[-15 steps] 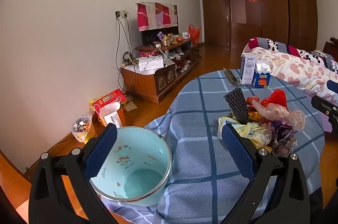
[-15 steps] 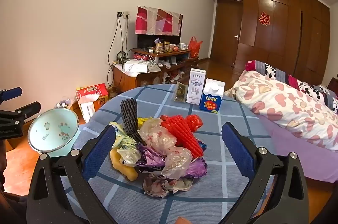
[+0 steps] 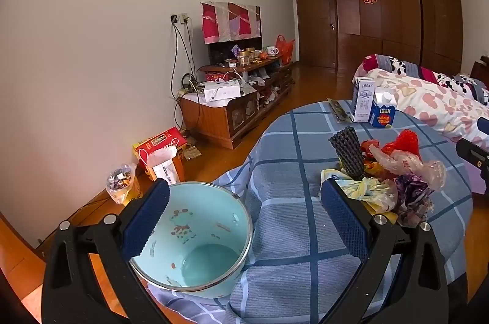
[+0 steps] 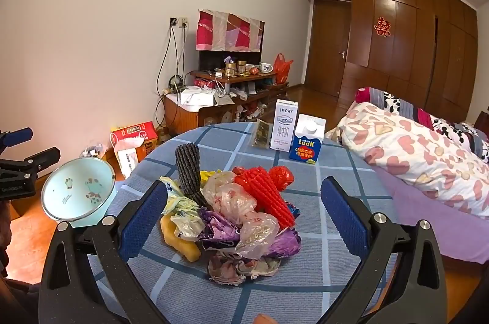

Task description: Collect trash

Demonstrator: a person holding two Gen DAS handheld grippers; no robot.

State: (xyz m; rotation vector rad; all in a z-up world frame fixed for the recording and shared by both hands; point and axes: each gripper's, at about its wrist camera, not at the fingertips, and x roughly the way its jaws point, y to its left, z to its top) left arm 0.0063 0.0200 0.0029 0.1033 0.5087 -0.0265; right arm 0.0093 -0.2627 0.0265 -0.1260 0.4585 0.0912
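A heap of trash (image 4: 232,211) lies on the round table's blue checked cloth (image 4: 305,281): a black foam net (image 4: 189,171), a red foam net (image 4: 269,195), clear and purple plastic bags, yellow wrappers. My right gripper (image 4: 241,217) is open, its blue pads wide on either side of the heap, above it. A light blue bin (image 3: 195,241) with animal prints stands at the table's left edge, empty inside. My left gripper (image 3: 244,226) is open; its left pad overlaps the bin's rim in the view. The trash heap (image 3: 388,177) sits to its right.
Two milk cartons (image 4: 298,137) and a flat dark packet (image 4: 261,134) stand at the table's far side. A bed with a heart-print quilt (image 4: 412,159) lies to the right. A cluttered wooden TV stand (image 3: 238,107) and boxes (image 3: 159,152) line the left wall.
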